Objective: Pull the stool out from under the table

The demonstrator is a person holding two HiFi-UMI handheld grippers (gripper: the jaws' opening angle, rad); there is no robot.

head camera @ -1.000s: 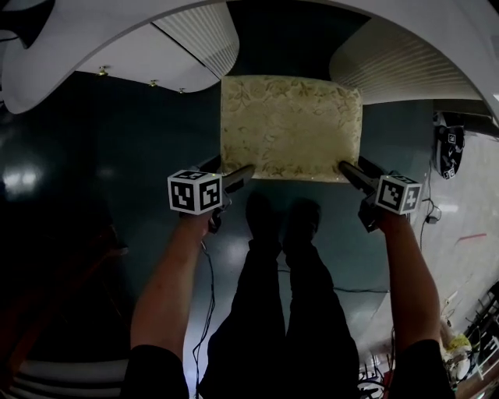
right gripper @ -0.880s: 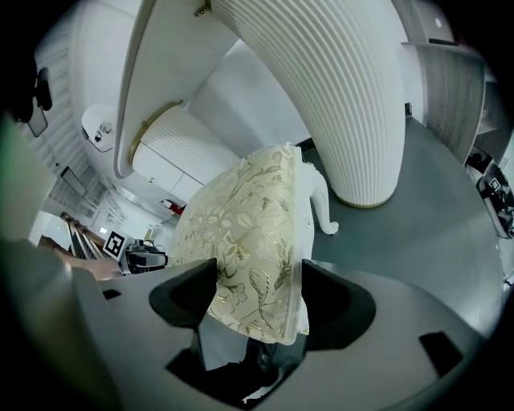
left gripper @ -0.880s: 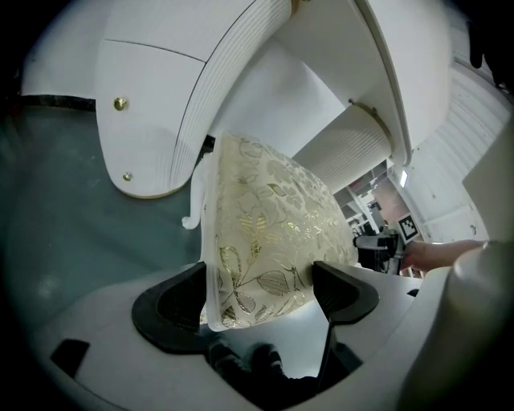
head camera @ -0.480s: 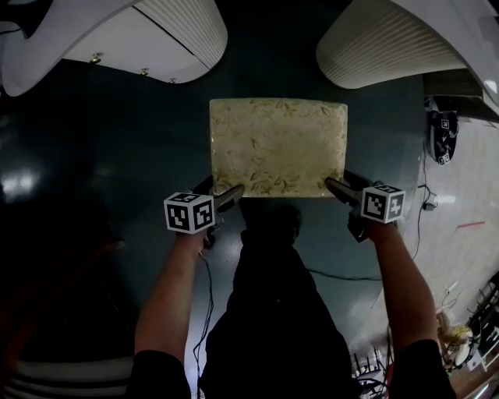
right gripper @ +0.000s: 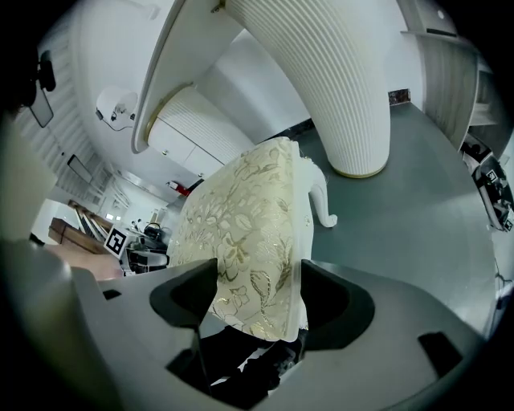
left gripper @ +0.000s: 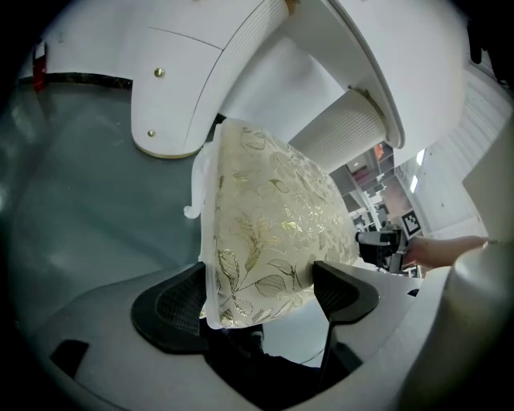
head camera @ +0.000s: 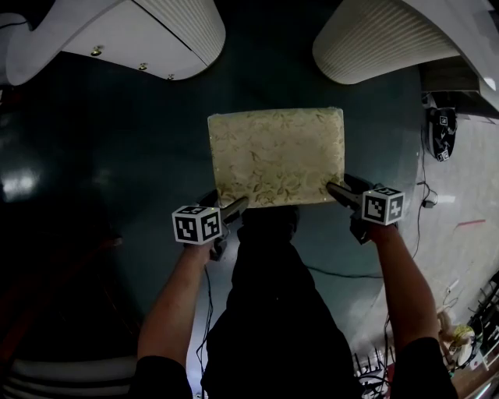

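Observation:
The stool (head camera: 277, 156) has a cream seat cushion with a gold leaf pattern and stands on the dark floor, out past the white table's (head camera: 101, 31) edge. My left gripper (head camera: 234, 207) is shut on the cushion's near left corner (left gripper: 257, 265). My right gripper (head camera: 337, 191) is shut on the near right corner (right gripper: 253, 265). A white stool leg (right gripper: 321, 197) shows below the cushion in the right gripper view. Each gripper view shows the other gripper beyond the cushion.
Two white ribbed table pedestals (head camera: 187, 23) (head camera: 374, 35) stand at the far left and far right of the stool. A person's dark trouser legs (head camera: 273, 312) are right behind the stool. A cable (head camera: 343, 274) lies on the floor, and equipment (head camera: 440, 132) sits at the right.
The stool has come toward me with both grippers shut on its near corners. It has cleared the table's edge and now stands fully in the open between the pedestals.

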